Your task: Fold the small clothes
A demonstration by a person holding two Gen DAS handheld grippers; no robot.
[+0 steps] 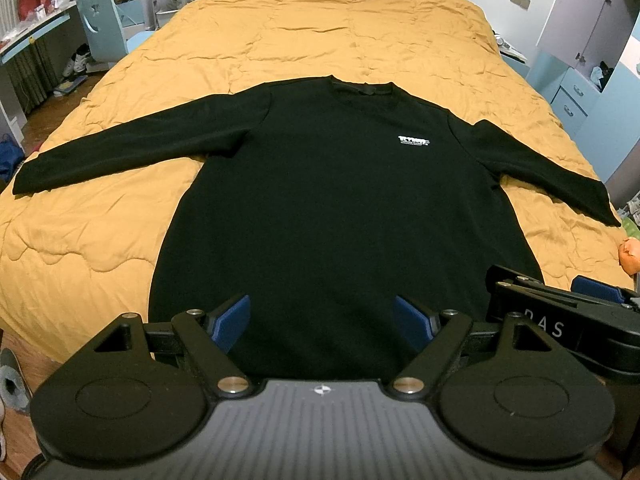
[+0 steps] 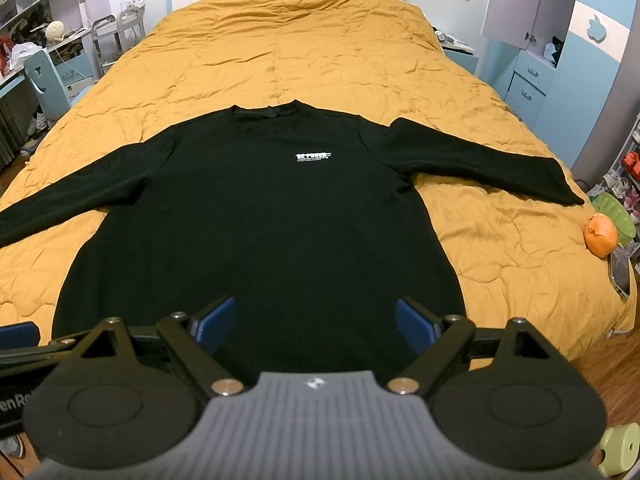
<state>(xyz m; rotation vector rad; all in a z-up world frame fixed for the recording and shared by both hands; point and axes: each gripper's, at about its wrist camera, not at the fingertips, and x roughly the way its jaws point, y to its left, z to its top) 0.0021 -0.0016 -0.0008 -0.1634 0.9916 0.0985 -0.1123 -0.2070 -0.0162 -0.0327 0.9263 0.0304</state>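
Note:
A black long-sleeved shirt lies flat, front up, on the mustard quilt, both sleeves spread out to the sides and a small white logo on the chest. It also shows in the right wrist view. My left gripper is open and empty, hovering over the shirt's hem at the near edge of the bed. My right gripper is open and empty too, beside the left one over the hem. The right gripper shows at the right edge of the left wrist view. The hem itself is hidden behind the grippers.
The mustard quilt covers the whole bed. An orange object and a phone lie at the bed's right edge. A desk and chair stand to the left, a blue wardrobe to the right.

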